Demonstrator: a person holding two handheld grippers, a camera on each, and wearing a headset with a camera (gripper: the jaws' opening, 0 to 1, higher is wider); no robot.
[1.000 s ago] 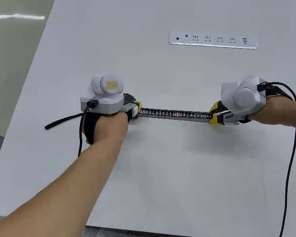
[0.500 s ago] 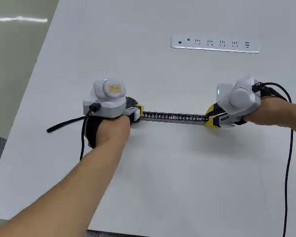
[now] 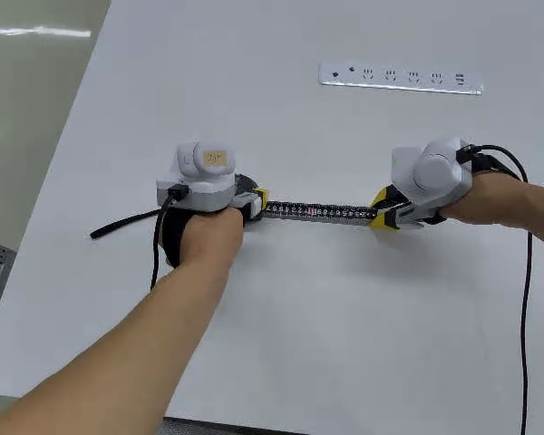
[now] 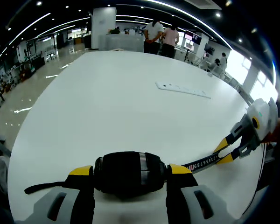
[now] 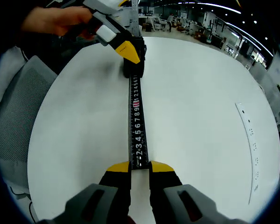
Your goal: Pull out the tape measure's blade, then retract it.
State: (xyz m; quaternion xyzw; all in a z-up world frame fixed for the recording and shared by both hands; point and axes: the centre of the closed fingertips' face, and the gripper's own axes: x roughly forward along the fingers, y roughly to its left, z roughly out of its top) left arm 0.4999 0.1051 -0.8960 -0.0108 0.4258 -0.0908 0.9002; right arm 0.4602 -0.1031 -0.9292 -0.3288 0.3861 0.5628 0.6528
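The left tongs (image 4: 130, 171) clamp the tape measure's case (image 5: 133, 59), anchoring it on the table (image 3: 326, 308). The right tongs (image 5: 140, 167) pinch the end of the blade (image 5: 136, 116), holding it stretched straight between them.

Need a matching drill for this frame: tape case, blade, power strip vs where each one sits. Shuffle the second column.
1. tape case
2. blade
3. power strip

A. flat on the table, apart from both grippers
B. clamped in the left gripper
C. stretched over the table, end pinched by the right gripper

Pairs: 1-B, 2-C, 3-A
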